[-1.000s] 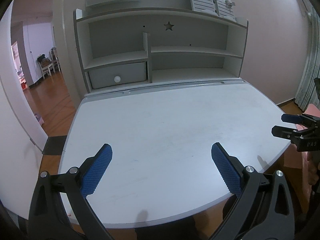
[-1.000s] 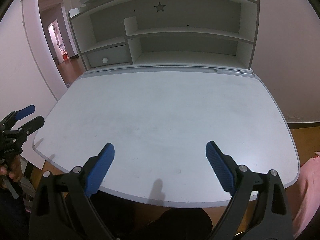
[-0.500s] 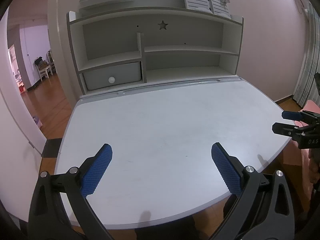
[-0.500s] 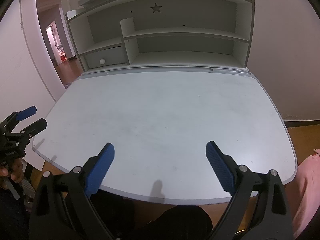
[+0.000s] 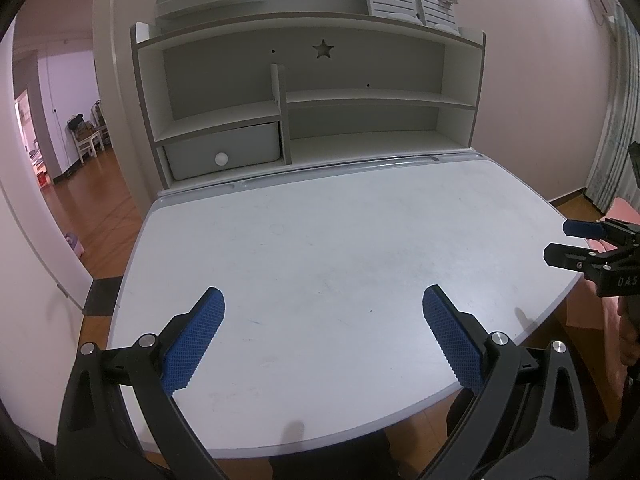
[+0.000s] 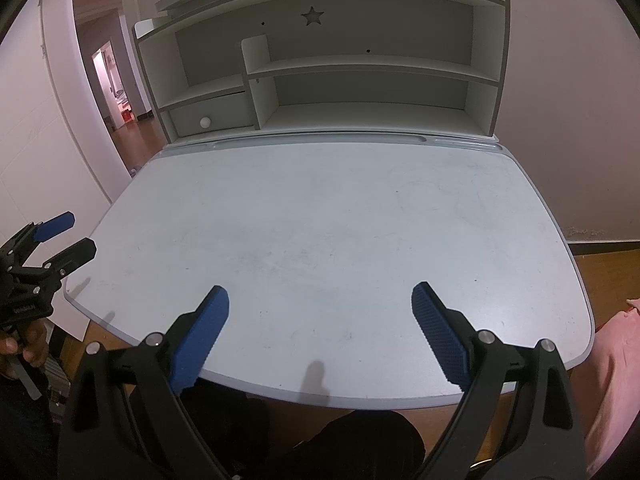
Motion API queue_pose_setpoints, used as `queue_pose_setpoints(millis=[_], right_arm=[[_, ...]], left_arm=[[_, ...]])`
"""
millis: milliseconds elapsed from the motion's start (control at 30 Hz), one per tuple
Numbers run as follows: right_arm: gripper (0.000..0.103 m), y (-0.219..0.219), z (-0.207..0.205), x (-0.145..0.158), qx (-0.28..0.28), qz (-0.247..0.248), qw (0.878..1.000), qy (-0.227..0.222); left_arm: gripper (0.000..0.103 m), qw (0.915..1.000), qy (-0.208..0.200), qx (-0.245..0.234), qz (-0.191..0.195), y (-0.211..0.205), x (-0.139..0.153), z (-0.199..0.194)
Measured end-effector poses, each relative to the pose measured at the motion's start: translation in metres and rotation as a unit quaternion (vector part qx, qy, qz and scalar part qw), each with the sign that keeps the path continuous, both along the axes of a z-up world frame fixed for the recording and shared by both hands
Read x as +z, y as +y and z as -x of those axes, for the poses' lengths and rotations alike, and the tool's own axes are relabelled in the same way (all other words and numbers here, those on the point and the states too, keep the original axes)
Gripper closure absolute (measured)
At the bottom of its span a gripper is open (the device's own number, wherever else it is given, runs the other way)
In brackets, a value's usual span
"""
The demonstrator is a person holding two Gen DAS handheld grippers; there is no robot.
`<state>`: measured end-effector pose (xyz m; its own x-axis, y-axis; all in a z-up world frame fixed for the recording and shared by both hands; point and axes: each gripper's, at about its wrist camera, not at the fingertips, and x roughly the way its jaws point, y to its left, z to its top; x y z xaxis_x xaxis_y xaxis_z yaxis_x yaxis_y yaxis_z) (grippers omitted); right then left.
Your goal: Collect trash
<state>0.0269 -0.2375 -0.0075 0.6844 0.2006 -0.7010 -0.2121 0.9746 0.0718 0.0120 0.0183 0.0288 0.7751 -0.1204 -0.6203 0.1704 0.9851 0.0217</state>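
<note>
Both tongs hover over the near edge of a pale counter (image 5: 320,248), each spread wide with nothing between its blue pads. In the left wrist view, the left tongs (image 5: 324,328) fill the foreground, and the right tongs (image 5: 568,242) show at the far right edge, also spread apart, beside the counter's right corner. The right wrist view mirrors this: the right tongs (image 6: 320,326) sit low in front, and the left tongs (image 6: 70,236) appear at the far left, off the counter's left corner, with a hand (image 6: 24,344) gripping their handle. At the back of the counter stands a white shelf unit (image 5: 304,100) with a star cutout (image 5: 323,48) and a small drawer (image 5: 224,150) with a round knob. Only the left view shows the doorway with wooden floor and a white chair (image 5: 90,140) beyond, and a curtain (image 5: 616,120) at the right. Only the right view shows pink fabric (image 6: 612,380) at the lower right. No trash can be made out in either view.
</note>
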Motion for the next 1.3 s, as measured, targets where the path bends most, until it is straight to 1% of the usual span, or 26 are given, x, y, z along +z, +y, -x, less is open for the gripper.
queue_pose_setpoints(millis=[1167,1300], right_arm=[[0.013,-0.0001,0.0005,0.0000,0.001,0.000,1.000,-0.002],[0.014,0.0001,0.0003,0.0000,0.001,0.001,1.000,-0.003]], left_arm=[[0.007,0.9999,0.007,0.008,-0.001,-0.0008,-0.0031,-0.0009],[0.007,0.9999,0.002,0.011,-0.001,0.0001,-0.0024,0.0001]])
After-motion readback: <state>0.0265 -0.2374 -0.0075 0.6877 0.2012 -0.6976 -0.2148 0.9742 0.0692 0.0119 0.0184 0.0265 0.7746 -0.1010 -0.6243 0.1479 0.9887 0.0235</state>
